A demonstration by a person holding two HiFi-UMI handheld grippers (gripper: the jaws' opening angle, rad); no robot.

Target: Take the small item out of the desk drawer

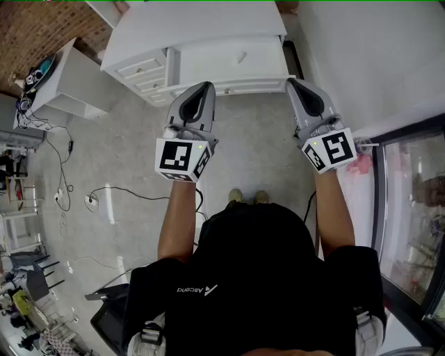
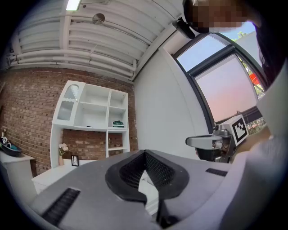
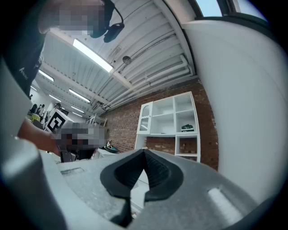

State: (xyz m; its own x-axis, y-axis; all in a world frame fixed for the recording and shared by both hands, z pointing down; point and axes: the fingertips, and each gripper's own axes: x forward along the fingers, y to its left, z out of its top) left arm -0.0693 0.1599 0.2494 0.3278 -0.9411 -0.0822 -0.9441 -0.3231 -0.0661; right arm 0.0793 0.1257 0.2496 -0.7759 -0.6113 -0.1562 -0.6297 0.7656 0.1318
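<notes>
Desk drawer (image 1: pixel 236 61), the wide middle one, faces the person from the white desk (image 1: pixel 201 21) that stands straight ahead of the left gripper (image 1: pixel 206 87) and the right gripper (image 1: pixel 293 83), just past their tips in the head view. It looks shut, so the small item, presumably inside, shows in no view. A white shelf unit (image 2: pixel 92 117) against a brick wall (image 2: pixel 27 112) rises ahead of and above the jaws in both gripper views. Narrower drawers (image 1: pixel 142 69) stack off to the left of the left gripper's tip. That gripper is clenched on nothing, its ribbed pads (image 2: pixel 159 170) meeting at the tip. The right gripper is likewise closed and empty, held about level beside it, the two well apart. A small handle (image 1: pixel 241 57) sits on the drawer front, between the two tips and a little beyond them.

The step in hand seems to be the approach to the drawer. To do it well, one gripper should spread its jaws before it reaches the handle. It should then come in level and square to the front, close firmly on the handle, and pull straight back toward the body so the drawer does not bind. The other gripper is best left free to one side, ready to reach in once the item shows.
</notes>
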